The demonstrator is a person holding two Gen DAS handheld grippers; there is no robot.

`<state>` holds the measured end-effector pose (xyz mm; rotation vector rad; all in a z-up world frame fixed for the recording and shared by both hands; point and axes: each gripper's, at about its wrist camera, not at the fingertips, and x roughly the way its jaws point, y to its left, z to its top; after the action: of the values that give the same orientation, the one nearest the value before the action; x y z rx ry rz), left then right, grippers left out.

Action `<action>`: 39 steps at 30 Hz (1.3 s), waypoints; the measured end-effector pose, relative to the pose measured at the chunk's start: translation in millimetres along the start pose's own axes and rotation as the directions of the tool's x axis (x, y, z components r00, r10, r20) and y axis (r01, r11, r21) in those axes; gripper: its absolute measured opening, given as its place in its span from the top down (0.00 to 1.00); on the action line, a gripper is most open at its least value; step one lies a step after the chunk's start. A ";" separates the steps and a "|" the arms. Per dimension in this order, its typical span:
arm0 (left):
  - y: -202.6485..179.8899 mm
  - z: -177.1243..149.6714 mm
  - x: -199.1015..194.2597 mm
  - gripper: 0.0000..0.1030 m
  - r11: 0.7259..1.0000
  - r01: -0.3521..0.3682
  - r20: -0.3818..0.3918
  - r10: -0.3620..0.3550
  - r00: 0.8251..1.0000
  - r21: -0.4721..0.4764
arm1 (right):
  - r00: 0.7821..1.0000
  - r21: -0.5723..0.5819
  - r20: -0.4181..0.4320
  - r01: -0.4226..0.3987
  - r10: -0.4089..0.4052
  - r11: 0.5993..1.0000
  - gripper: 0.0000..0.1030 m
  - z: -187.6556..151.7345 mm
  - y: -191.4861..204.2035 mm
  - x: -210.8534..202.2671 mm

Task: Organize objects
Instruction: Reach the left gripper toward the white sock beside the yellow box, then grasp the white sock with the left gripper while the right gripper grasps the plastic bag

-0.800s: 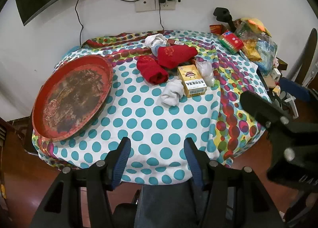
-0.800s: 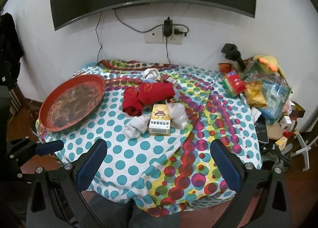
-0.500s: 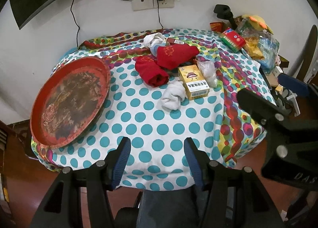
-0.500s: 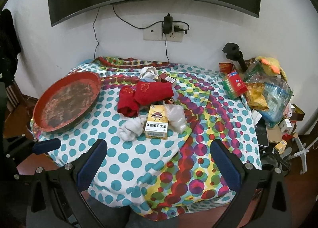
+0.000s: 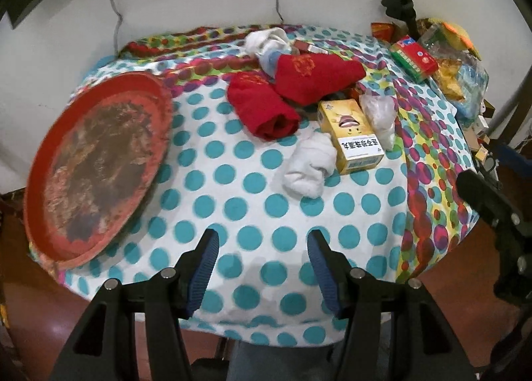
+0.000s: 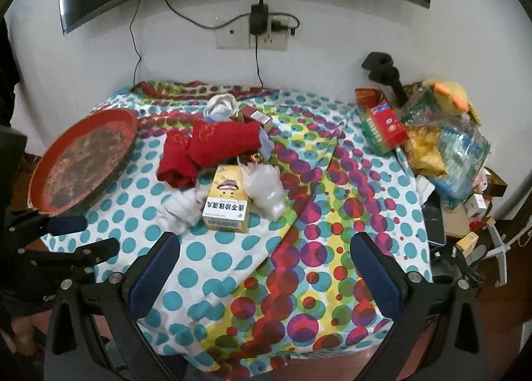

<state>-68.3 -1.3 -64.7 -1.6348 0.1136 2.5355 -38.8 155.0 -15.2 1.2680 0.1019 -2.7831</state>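
A round red tray (image 5: pixel 96 161) lies at the table's left; it also shows in the right wrist view (image 6: pixel 83 161). In the middle lie two red cloth rolls (image 5: pixel 262 108) (image 5: pixel 316 76), a white sock roll (image 5: pixel 311 165), a yellow box (image 5: pixel 352 135) and a clear bag of white stuff (image 5: pixel 380 118). The right wrist view shows the red cloths (image 6: pixel 219 145), white sock (image 6: pixel 181 208), yellow box (image 6: pixel 227 203) and bag (image 6: pixel 266 191). My left gripper (image 5: pixel 262 241) is open and empty over the near table edge. My right gripper (image 6: pixel 262 248) is wide open and empty, short of the box.
The table wears a polka-dot cloth (image 5: pixel 232 201). More white socks (image 5: pixel 266 42) and a small red box (image 5: pixel 307 46) lie at the back. A red-green box (image 6: pixel 382 128), snack bags (image 6: pixel 445 151) and a black stand (image 6: pixel 382 71) crowd the right side. A wall socket with cables (image 6: pixel 256 32) is behind.
Both grippers have moved forward toward the table, so the objects appear closer. Jaw openings are unchanged and nothing on the table has moved.
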 end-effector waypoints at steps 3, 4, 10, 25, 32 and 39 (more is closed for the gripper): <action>-7.3 10.1 15.5 0.45 1.000 -0.003 -0.004 0.003 1.000 0.028 | 1.000 0.012 -0.016 -0.024 0.024 1.000 0.09 1.2 -5.8 11.4; -10.0 13.7 20.2 0.45 0.999 -0.007 -0.003 0.008 1.000 0.039 | 0.999 0.012 -0.016 -0.028 0.029 1.000 0.09 1.4 -8.1 14.5; -17.6 33.7 46.7 0.45 0.997 -0.002 -0.012 0.003 1.000 0.083 | 0.998 0.006 -0.023 -0.052 0.052 0.999 0.21 1.1 -15.1 31.0; -40.6 46.9 71.4 0.45 0.983 0.064 -0.020 -0.061 0.998 0.171 | 0.991 0.023 -0.076 -0.113 0.114 0.993 0.29 10.9 -19.0 79.3; -39.5 45.4 74.2 0.45 0.981 0.114 -0.029 -0.111 0.993 0.158 | 0.987 0.007 -0.103 -0.121 0.121 0.993 0.37 25.3 -15.3 108.5; -34.8 52.7 80.4 0.45 0.981 0.140 -0.041 -0.136 0.990 0.134 | 0.984 0.038 -0.109 -0.140 0.144 0.989 0.51 29.3 -17.2 124.8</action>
<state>-143.7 45.0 -116.1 -1.5744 0.1665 2.3455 -144.2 163.6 -89.8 1.3798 -0.0231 -2.6038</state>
